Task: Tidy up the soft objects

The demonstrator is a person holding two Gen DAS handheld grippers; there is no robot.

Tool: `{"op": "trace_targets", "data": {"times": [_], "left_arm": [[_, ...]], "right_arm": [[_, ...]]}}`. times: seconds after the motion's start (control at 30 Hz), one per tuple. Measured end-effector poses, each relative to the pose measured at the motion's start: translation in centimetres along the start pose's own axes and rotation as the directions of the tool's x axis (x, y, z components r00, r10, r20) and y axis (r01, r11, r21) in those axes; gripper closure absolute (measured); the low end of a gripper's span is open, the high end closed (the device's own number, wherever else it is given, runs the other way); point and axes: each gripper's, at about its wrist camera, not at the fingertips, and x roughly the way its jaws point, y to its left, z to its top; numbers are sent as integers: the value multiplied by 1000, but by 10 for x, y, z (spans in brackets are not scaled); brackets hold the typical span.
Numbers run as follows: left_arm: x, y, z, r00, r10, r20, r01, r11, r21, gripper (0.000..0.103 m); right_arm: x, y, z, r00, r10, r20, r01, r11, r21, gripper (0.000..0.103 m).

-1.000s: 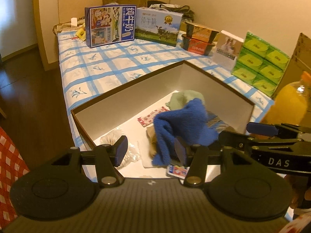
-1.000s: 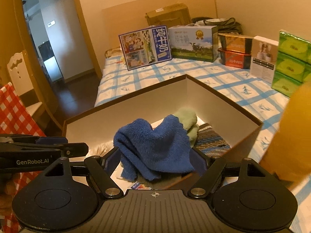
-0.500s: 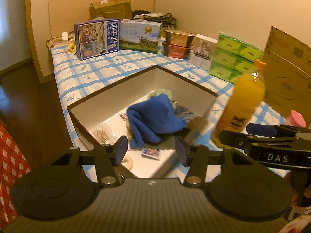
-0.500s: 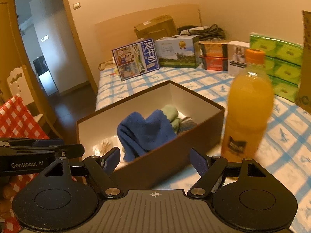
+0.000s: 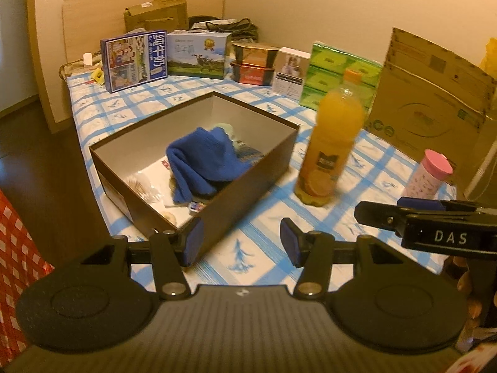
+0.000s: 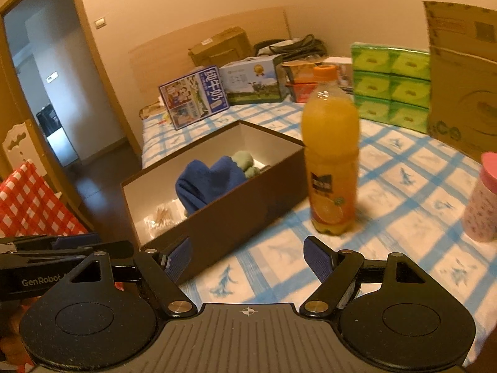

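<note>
Two grippers, both w/ jaws apart & nothing between them, hang over the blue-checked cloth [image 5: 366, 168] at the near edge. Left gripper [image 5: 241, 242]: its left pad sits in front of the box's near corner, its right pad over bare cloth. Right gripper [image 6: 248, 259]: jaws wider, left pad by the same box corner, right pad over cloth below the bottle. Each gripper shows in the other's view as a black bar at the side.

Box [image 5: 248, 186], brown outside & white inside, open top, lies just beyond both grippers, a bit left of centre. Blue towel [image 5: 205, 161] lies crumpled inside it, mid-box, apart from both grippers & beyond the near wall. Behind the towel, a pale green soft item [image 6: 245, 161] and a striped cloth [image 5: 251, 155] tucked by the right wall. Small packets lie on the box floor at front left; what they are I can't tell.

Juice bottle [image 6: 330, 168] stands upright just right of the box, on the cloth. Pink-lid cup [image 5: 428, 174] further right. Far back: milk cartons [image 5: 135, 59], green tissue packs [image 6: 391, 90], cardboard [image 5: 431, 99] leaning by the wall.
</note>
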Motion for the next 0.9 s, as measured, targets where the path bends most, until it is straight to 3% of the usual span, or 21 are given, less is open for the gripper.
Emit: {"op": "trace_targets", "data": {"times": [0.4, 0.9], "left_arm": [[-22, -29, -31, 998, -51, -27, 52, 998, 32, 51], [-38, -50, -67, 996, -70, -51, 74, 994, 75, 51]], "right_arm": [[-52, -13, -44, 998, -52, -22, 53, 998, 41, 24], [-86, -27, -85, 990, -128, -55, 132, 988, 79, 24]]}}
